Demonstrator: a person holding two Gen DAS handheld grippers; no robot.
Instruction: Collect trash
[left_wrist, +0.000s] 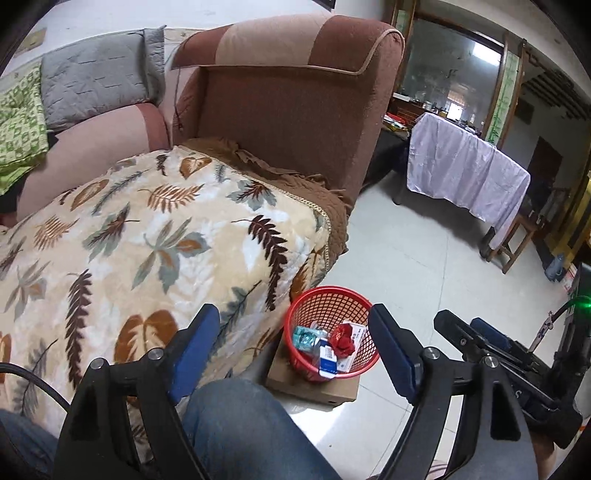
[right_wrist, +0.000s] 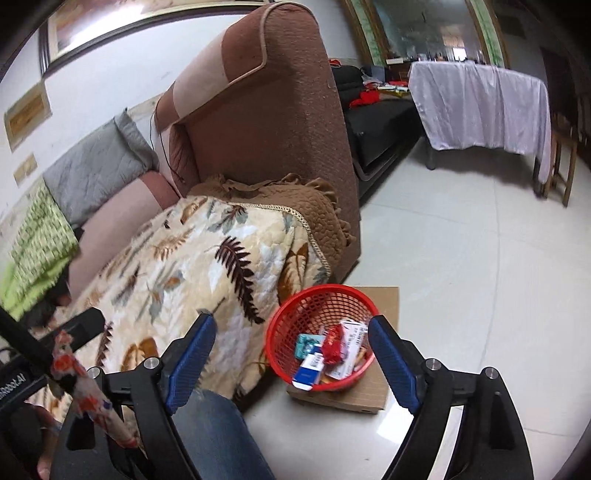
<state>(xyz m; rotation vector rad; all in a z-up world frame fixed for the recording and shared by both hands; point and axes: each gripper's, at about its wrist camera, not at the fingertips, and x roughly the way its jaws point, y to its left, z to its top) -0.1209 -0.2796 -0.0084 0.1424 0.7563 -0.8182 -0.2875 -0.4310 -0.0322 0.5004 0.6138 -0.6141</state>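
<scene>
A red mesh basket (left_wrist: 330, 325) (right_wrist: 321, 317) stands on a flat cardboard box (left_wrist: 310, 389) (right_wrist: 384, 306) on the floor beside the sofa. Inside it lie a red wrapper (left_wrist: 341, 338) (right_wrist: 332, 345), a teal packet (left_wrist: 304, 338) (right_wrist: 306, 345) and a blue-and-white carton (left_wrist: 328, 363) (right_wrist: 308, 371). My left gripper (left_wrist: 293, 314) is open above the basket, nothing between its blue pads (left_wrist: 195, 343). My right gripper (right_wrist: 291, 323) is also open and empty, and its body shows at the right of the left wrist view (left_wrist: 480, 339). An orange-and-white patterned strip (right_wrist: 85, 387) hangs by the left tool; I cannot tell what it is.
The person's knee in jeans (left_wrist: 240, 424) (right_wrist: 218, 435) sits under both grippers. A leaf-print blanket (left_wrist: 147, 240) covers the sofa seat, with the brown armrest (left_wrist: 288, 110) behind it. Past open tiled floor (right_wrist: 461, 277) stand a cloth-draped table (left_wrist: 465, 173) and a wooden stool (left_wrist: 513, 243).
</scene>
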